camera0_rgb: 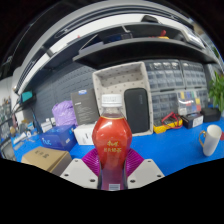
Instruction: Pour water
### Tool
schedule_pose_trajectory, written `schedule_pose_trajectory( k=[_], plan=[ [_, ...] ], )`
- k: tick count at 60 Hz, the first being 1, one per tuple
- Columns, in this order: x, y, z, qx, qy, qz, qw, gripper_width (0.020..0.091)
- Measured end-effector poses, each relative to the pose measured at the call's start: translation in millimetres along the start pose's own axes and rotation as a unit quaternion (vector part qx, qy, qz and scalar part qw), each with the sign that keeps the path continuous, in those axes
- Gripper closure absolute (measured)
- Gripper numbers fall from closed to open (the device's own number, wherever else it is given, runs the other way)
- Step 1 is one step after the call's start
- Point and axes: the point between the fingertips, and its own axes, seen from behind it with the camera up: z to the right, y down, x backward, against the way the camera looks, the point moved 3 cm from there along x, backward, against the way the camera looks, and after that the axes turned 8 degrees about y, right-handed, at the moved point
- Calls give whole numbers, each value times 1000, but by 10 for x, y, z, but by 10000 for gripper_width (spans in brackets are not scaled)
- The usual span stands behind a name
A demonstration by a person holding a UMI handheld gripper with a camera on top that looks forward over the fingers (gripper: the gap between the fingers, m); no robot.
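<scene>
A bottle of red drink (111, 138) with a white cap and a red label stands upright between my fingers. Both magenta pads (91, 161) press against its lower body, so my gripper (111, 168) is shut on the bottle. The bottle appears lifted above the blue table (170, 148). A white cup (210, 138) stands on the table far off to the right of the bottle.
A cardboard box (45, 158) lies to the left of the fingers, with a blue packet (60, 137) behind it. At the back stand a white crate (125, 88), drawer cabinets (185, 85) and an orange object (172, 122). A plant (217, 92) is far right.
</scene>
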Motion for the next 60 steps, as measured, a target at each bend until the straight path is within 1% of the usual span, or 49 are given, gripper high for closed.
schedule_pose_trajectory(
  k=[9, 14, 19, 21, 22, 25, 31, 34, 37, 45, 56, 60],
  plan=[
    [51, -99, 325, -86, 12, -29, 996, 813],
    [109, -278, 615, -166, 27, -33, 985, 813],
    [158, -448, 934, -277, 41, -30, 959, 812],
    [176, -504, 1083, -325, 50, -27, 944, 799],
    [186, -541, 1126, -349, 56, -27, 935, 811],
    [203, -620, 1334, -409, 66, -25, 910, 811],
    [239, -712, 1634, -504, 69, -24, 860, 812],
    [254, -737, 1712, -552, 66, -37, 830, 812],
    [229, -756, 1794, -590, 59, -44, 804, 813],
    [162, -758, 1907, -673, 37, -80, 734, 813],
    [179, -817, 2087, -766, 15, -90, 637, 812],
    [176, -844, 2102, -793, 10, -104, 600, 813]
  ],
)
